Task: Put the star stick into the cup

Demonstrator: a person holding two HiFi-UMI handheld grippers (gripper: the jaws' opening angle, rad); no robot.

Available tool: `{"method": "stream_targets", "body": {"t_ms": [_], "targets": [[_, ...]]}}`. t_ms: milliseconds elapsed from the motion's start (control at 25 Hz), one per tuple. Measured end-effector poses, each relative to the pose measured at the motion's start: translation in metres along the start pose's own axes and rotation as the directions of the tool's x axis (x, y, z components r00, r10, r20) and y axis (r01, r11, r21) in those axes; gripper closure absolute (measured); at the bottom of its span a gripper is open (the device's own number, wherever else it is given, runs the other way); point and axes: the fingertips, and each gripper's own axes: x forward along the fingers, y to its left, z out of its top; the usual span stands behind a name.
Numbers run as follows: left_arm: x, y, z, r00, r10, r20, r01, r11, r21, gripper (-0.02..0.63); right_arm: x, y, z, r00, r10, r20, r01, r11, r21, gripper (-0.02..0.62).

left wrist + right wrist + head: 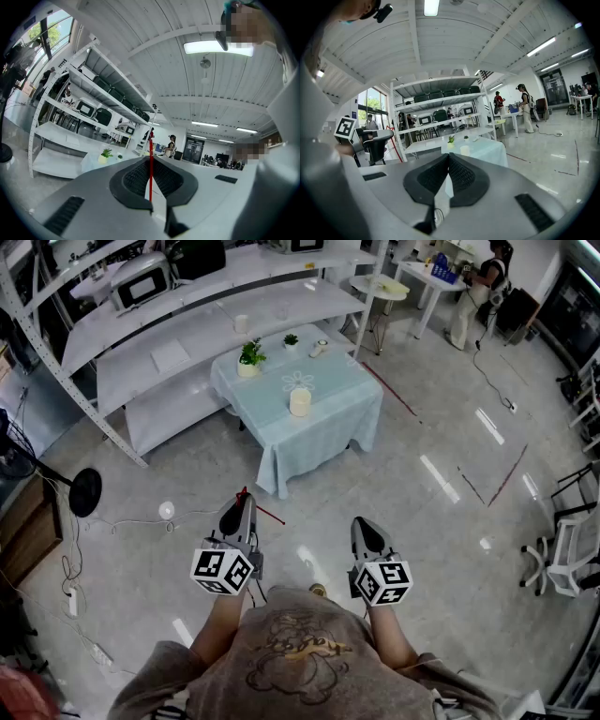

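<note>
I stand a few steps back from a table with a pale blue cloth (328, 427). On it stands a cream cup (300, 401), also visible as the cup (465, 150) in the right gripper view. My left gripper (240, 509) is shut on a thin red star stick (270, 514). In the left gripper view the stick (151, 171) rises straight up between the pads (136, 176). My right gripper (367, 529) is held beside it at waist height, shut with nothing in it. Both are well short of the cup.
A potted plant (250, 356), a smaller plant (291, 339) and a small white object (319, 348) share the table. White shelving (187, 334) runs behind it. A black floor stand (85, 491) and cables (122, 521) lie left, an office chair (562, 559) right. A person (478, 287) stands far back.
</note>
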Motion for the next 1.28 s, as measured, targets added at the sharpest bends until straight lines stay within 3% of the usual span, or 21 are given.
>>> {"method": "stream_targets", "body": {"t_ms": [400, 720, 1280], "targets": [[-0.011, 0.013, -0.001, 1.0, -0.022, -0.008, 0.022, 1.0, -0.003, 0.575, 0.0, 0.018, -0.008, 1.0, -0.017, 0.003, 0.017, 1.0, 0.001, 0.594], [-0.022, 0.048, 0.008, 0.998, -0.056, -0.026, 0.057, 0.998, 0.002, 0.574, 0.018, 0.052, -0.022, 0.999, -0.048, 0.009, 0.048, 0.999, 0.011, 0.594], [0.014, 0.082, 0.007, 0.997, -0.071, -0.016, 0.071, 0.997, -0.019, 0.574, 0.057, 0.069, -0.022, 0.999, -0.02, 0.026, 0.02, 1.0, 0.009, 0.594]]}}
